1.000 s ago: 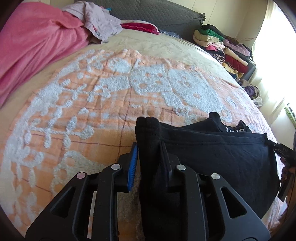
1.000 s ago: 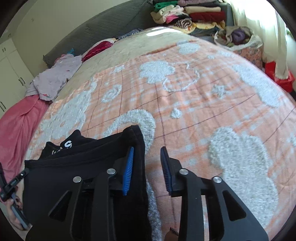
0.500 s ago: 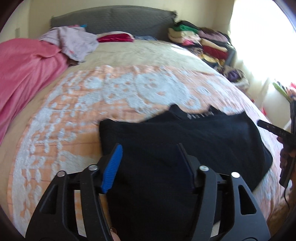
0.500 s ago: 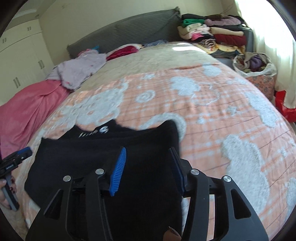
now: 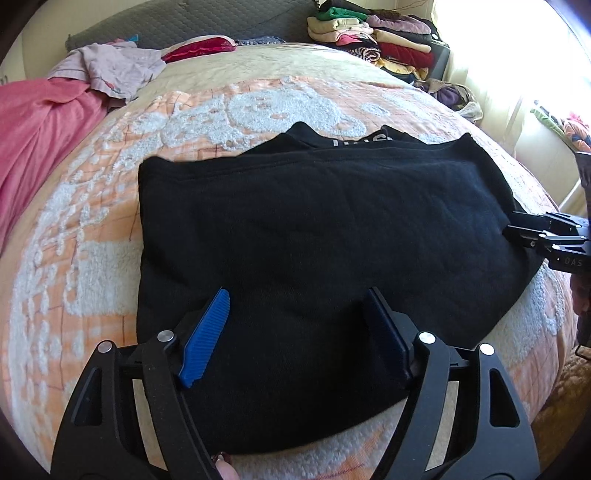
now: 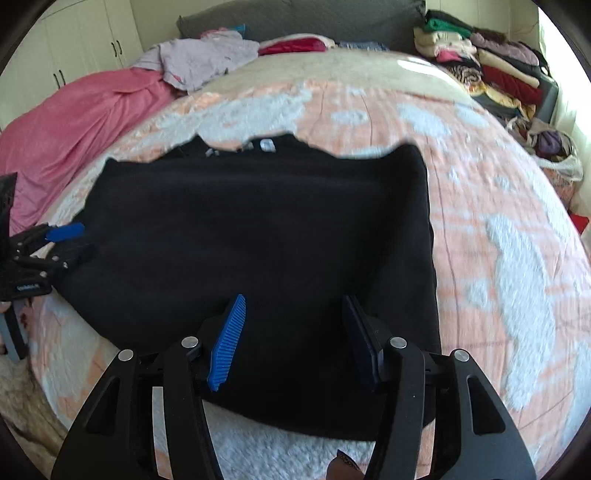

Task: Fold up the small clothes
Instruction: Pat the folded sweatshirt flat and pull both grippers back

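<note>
A black garment [image 5: 317,236] lies folded flat on the orange and white bedspread [image 5: 92,206]; white lettering shows at its far edge. It also shows in the right wrist view [image 6: 258,240]. My left gripper [image 5: 299,299] is open and empty, hovering over the garment's near edge. My right gripper [image 6: 293,306] is open and empty, over the near right part of the garment. Each gripper shows at the side of the other's view: the right one [image 5: 546,240] at the garment's right edge, the left one [image 6: 44,251] at its left edge.
A pink blanket [image 5: 40,125] lies along the bed's left side. A lilac garment [image 5: 110,66] and a red one [image 5: 199,46] lie by the grey headboard [image 5: 192,20]. Stacked folded clothes [image 5: 373,40] stand at the far right.
Both grippers let go of the black garment's corners, opened and drew back toward me. The garment dropped flat onto the bedspread.
</note>
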`<act>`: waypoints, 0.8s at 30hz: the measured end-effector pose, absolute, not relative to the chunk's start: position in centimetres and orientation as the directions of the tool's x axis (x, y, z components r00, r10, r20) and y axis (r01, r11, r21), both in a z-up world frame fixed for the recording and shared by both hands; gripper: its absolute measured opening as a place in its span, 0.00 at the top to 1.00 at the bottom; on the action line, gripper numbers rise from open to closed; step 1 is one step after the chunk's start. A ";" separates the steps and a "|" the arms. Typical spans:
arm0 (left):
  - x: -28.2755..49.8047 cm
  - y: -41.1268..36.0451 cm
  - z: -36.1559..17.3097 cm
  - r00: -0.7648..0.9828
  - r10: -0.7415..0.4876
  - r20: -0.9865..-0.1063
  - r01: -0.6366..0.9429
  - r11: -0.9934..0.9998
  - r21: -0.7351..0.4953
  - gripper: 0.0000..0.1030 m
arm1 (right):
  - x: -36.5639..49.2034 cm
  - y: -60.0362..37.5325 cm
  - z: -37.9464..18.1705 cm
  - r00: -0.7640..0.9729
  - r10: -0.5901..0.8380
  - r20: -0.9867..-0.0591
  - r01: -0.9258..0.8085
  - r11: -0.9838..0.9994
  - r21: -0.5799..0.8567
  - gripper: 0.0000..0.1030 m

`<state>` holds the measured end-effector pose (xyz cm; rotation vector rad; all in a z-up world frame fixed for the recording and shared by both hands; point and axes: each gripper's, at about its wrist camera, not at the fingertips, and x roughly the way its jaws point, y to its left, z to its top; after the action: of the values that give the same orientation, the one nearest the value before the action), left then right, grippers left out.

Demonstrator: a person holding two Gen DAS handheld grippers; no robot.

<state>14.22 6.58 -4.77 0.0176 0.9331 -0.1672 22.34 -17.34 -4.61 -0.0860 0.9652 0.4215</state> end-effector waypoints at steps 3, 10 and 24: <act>13.6 6.5 -5.2 0.591 -0.124 -0.797 0.148 0.988 -0.044 0.34 | 22.0 -17.7 -4.6 0.489 0.318 -0.812 -0.382 0.915 0.129 0.48; 12.6 6.2 -5.1 0.596 -0.112 -0.795 0.140 0.989 -0.035 0.34 | 21.4 -18.1 -4.6 0.490 0.323 -0.810 -0.375 0.917 0.138 0.48; 11.8 6.5 -4.9 0.586 -0.134 -0.799 0.141 0.988 -0.062 0.33 | 19.9 -18.7 -4.6 0.492 0.328 -0.806 -0.315 0.931 0.186 0.48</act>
<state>11.78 6.48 -4.87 0.0082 0.9305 -0.1607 19.92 -18.75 -4.61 0.0145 0.9816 0.3897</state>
